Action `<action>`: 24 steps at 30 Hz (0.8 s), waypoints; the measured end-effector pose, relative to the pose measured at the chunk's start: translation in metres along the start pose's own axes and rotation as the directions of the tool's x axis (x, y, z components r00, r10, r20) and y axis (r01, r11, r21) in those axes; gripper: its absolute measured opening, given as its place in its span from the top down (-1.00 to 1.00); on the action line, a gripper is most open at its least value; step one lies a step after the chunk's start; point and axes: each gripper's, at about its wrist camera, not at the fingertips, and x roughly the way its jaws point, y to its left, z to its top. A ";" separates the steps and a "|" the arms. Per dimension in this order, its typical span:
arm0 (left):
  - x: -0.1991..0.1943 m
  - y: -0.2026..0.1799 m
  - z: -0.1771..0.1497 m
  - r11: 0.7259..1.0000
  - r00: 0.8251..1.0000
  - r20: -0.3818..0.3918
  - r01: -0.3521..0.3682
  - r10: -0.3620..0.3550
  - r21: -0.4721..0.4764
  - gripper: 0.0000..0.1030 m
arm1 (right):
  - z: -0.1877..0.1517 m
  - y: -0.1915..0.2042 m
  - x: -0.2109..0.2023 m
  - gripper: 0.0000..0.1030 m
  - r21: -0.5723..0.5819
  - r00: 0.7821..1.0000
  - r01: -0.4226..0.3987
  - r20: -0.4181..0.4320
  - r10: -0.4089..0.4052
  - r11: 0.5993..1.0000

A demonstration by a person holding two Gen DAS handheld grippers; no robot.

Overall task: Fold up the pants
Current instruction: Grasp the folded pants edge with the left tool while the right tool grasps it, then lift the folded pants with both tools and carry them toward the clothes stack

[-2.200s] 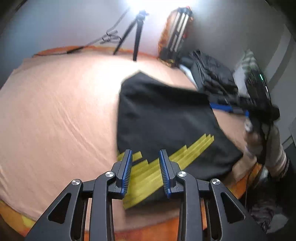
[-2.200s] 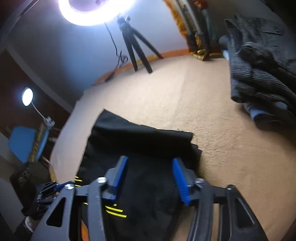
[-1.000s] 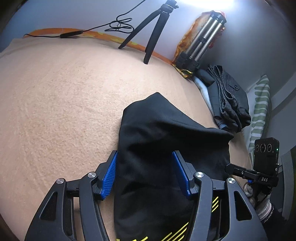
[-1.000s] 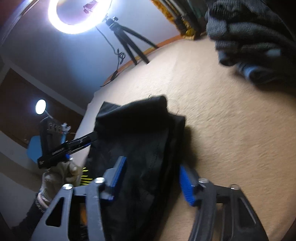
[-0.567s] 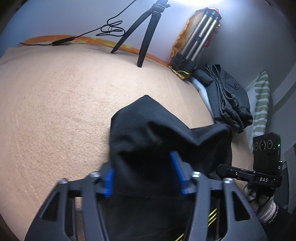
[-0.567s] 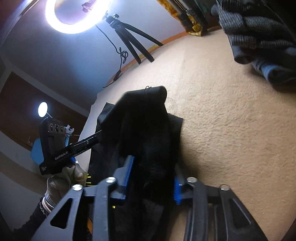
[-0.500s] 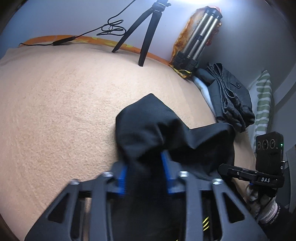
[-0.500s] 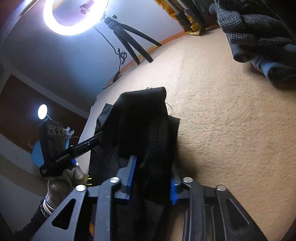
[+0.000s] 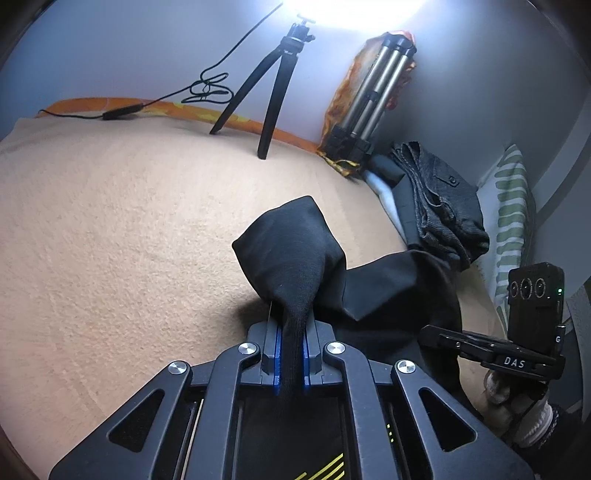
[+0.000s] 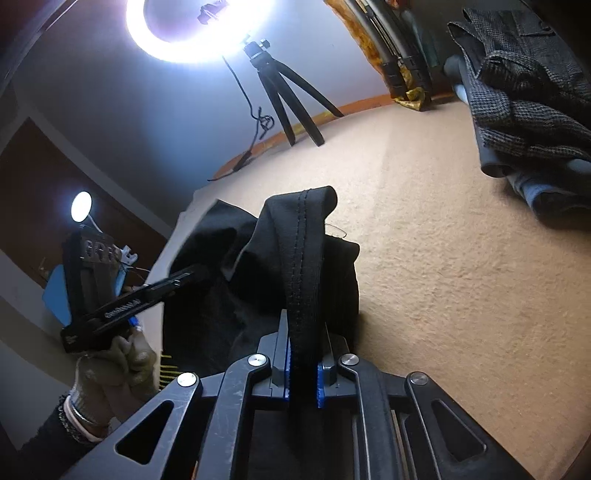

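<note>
**Both grippers clamped on the black pants over the bed**

Nearest the left wrist camera, the left gripper had its jaws drawn narrow onto a bunched ridge of the black pants. The cloth ran down between the blue pads and rose beyond them into a rounded hump, lifted above the tan blanket that covered the bed. Yellow stripes on the pants showed below the gripper frame. To the right, the rest of the garment sagged toward the right gripper, whose body carried the white letters "DAS"; a camera block with three lenses stood on top of it.

In the right wrist view, the right gripper likewise had its jaws pressed close on the pants, gripping a stitched seam band that stood upright between the pads and curled over at the top. The left gripper reached in from the left, held by a gloved hand; the print on its side was too blurred to read.

Farther off, a pile of dark folded clothes lay at the bed's right side, next to a striped pillow. At the far edge stood a small black tripod under a glowing ring light, with a folded metal tripod beside it.
</note>
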 end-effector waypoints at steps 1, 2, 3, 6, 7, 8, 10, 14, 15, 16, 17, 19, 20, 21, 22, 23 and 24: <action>-0.002 -0.001 0.000 1.000 1.000 0.005 -0.001 0.001 0.005 0.88 | -0.001 0.001 0.000 0.86 0.001 1.000 0.001 0.004 -0.001 1.000; -0.003 -0.002 0.000 1.000 1.000 0.008 -0.005 0.005 0.011 0.89 | -0.001 0.006 0.001 0.86 -0.013 1.000 0.011 0.010 -0.011 1.000; -0.004 -0.002 0.000 1.000 1.000 0.011 -0.011 0.011 0.018 0.89 | -0.003 0.007 -0.001 0.86 -0.033 1.000 0.017 0.014 -0.017 0.999; -0.007 -0.001 0.001 1.000 1.000 0.019 -0.014 0.014 0.014 0.89 | -0.007 0.018 -0.006 0.86 -0.086 0.999 0.026 0.024 -0.024 0.996; -0.008 -0.001 0.002 1.000 1.000 0.024 -0.015 0.015 0.012 0.89 | -0.008 0.021 -0.006 0.86 -0.094 0.999 0.032 0.027 -0.030 0.995; -0.010 0.000 0.002 1.000 0.999 0.029 -0.015 0.015 0.009 0.90 | -0.007 0.023 -0.005 0.86 -0.101 0.999 0.036 0.030 -0.033 0.994; -0.015 -0.001 0.003 1.000 0.999 0.043 -0.008 0.008 0.002 0.90 | -0.006 0.027 -0.007 0.86 -0.119 0.999 0.043 0.038 -0.039 0.992; -0.027 -0.011 0.007 0.999 0.997 0.077 -0.007 0.005 0.035 0.91 | -0.002 0.034 -0.024 0.87 -0.152 0.995 0.057 0.084 -0.044 0.987; -0.030 -0.014 0.008 0.999 0.996 0.089 -0.004 0.000 0.044 0.91 | 0.000 0.035 -0.027 0.87 -0.152 0.995 0.058 0.093 -0.045 0.987; -0.032 -0.016 0.009 0.999 0.995 0.098 -0.001 -0.003 0.049 0.91 | 0.001 0.035 -0.032 0.87 -0.153 0.993 0.059 0.106 -0.043 0.987; -0.034 -0.020 0.011 0.998 0.994 0.105 0.001 -0.007 0.057 0.91 | 0.001 0.035 -0.036 0.87 -0.154 0.993 0.059 0.112 -0.042 0.986; -0.035 -0.021 0.012 0.998 0.994 0.110 0.000 -0.006 0.057 0.91 | 0.001 0.033 -0.039 0.87 -0.144 0.993 0.058 0.114 -0.041 0.988; -0.033 -0.021 0.012 0.999 0.994 0.108 -0.002 -0.004 0.055 0.91 | 0.001 0.030 -0.037 0.87 -0.126 0.994 0.052 0.105 -0.038 0.991; -0.029 -0.020 0.012 0.999 0.995 0.099 -0.013 0.007 0.052 0.91 | 0.000 0.026 -0.034 0.87 -0.110 0.996 0.038 0.087 -0.029 0.993; -0.024 -0.018 0.011 0.999 0.996 0.089 -0.022 0.018 0.041 0.91 | 0.000 0.021 -0.027 0.87 -0.093 0.998 0.021 0.058 -0.016 0.995; -0.020 -0.014 0.010 0.999 0.997 0.080 -0.022 0.020 0.026 0.91 | -0.001 0.016 -0.021 0.84 -0.078 0.999 0.014 0.032 -0.011 0.997; -0.017 -0.011 0.009 0.999 0.997 0.073 -0.029 0.028 0.017 0.91 | -0.001 0.013 -0.016 0.80 -0.069 1.000 0.013 0.020 -0.012 0.998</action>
